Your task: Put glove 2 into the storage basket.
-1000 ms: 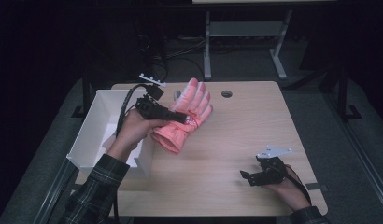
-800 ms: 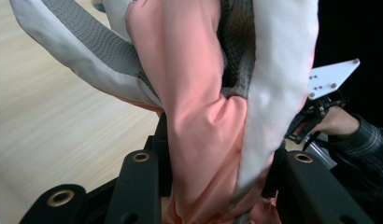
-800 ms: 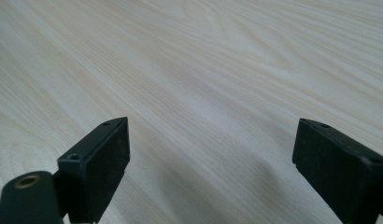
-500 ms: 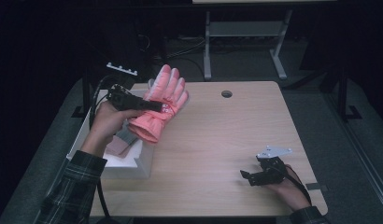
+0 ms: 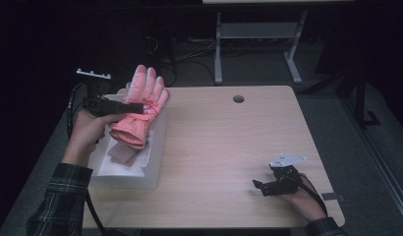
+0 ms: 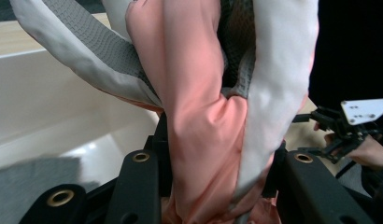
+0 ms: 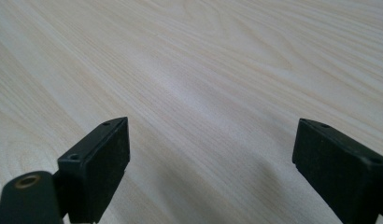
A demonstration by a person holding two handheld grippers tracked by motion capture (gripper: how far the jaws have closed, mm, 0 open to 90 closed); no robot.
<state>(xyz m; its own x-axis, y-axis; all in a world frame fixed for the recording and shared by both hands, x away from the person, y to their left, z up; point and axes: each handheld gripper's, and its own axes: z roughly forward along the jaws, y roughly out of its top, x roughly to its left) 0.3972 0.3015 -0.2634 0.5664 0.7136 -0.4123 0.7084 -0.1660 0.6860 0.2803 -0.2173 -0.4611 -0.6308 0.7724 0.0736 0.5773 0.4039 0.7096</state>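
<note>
A pink glove [image 5: 139, 110] is pinched by the left hand-held gripper [image 5: 135, 107] above a white box [image 5: 140, 167]; the right hand-held gripper [image 5: 263, 188] is rested on the counter [image 5: 229, 142], jaws spread.

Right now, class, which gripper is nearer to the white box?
Left. The left gripper holds the pink glove directly above the white box; the right gripper rests far across the table, open.

The scene holds one pink glove [image 5: 140, 108], one white box [image 5: 140, 169] and one wooden table [image 5: 229, 147]. Inside the box lies one folded grey-pink item [image 5: 123, 153], too dim to identify. Two grippers are counted: the left gripper [image 5: 133, 107] and the right gripper [image 5: 261, 187].
</note>
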